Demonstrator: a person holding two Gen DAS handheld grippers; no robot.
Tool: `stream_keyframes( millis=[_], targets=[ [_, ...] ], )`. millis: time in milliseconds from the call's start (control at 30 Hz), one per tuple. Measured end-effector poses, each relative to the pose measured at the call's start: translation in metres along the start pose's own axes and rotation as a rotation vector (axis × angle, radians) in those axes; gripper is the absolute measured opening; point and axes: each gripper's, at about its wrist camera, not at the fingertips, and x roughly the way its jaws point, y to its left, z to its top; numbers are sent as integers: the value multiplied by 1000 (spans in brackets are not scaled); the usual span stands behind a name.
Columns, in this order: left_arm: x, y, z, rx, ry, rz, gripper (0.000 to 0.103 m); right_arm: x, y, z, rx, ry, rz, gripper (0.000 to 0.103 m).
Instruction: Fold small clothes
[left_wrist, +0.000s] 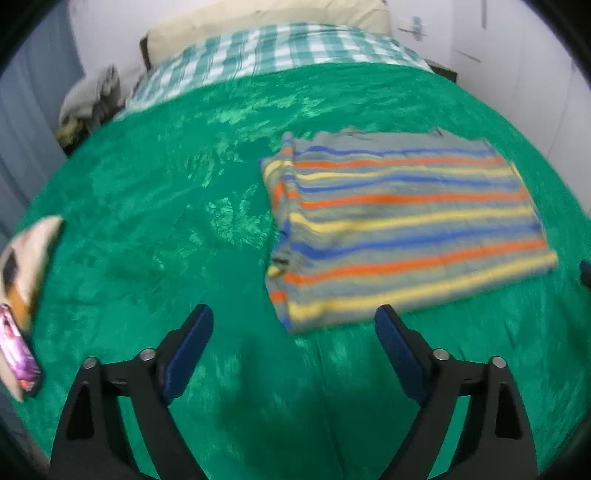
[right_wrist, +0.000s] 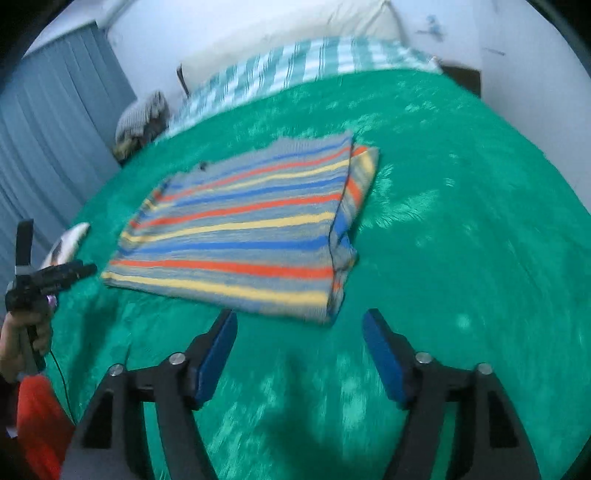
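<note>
A striped garment (left_wrist: 402, 225) in grey, blue, orange and yellow lies folded into a rectangle on the green bedspread (left_wrist: 166, 206). In the left wrist view it lies ahead and to the right of my left gripper (left_wrist: 293, 314), which is open and empty above the spread. In the right wrist view the garment (right_wrist: 243, 232) lies ahead and to the left of my right gripper (right_wrist: 299, 317), also open and empty. The left gripper (right_wrist: 79, 271) shows at the left edge of the right wrist view, held in a hand.
A checked sheet (left_wrist: 280, 51) and a cream pillow (left_wrist: 258, 22) lie at the head of the bed. A grey bundle (left_wrist: 88, 96) sits at the far left corner. Printed items (left_wrist: 22, 280) lie at the bed's left edge. Grey curtains (right_wrist: 48, 140) hang at left.
</note>
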Motion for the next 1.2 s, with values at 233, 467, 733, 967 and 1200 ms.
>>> stream_keyframes(
  millis=[233, 467, 733, 967, 1200],
  targets=[
    [-19, -35, -12, 64, -16, 57, 92, -12, -7, -30, 41, -22, -6, 72],
    [-37, -52, -14, 66, -35, 50, 92, -22, -9, -29, 56, -54, -13, 72],
    [-32, -107, -40, 185, -24, -89, 92, -26, -21, -31, 90, -53, -3, 72],
    [-16, -228, -36, 554, -94, -258, 92, -5, -57, 17, 173, 1, 103, 72],
    [41, -292, 18, 539, -74, -347, 84, 62, -89, 83, 178, 191, 248, 72]
  ],
)
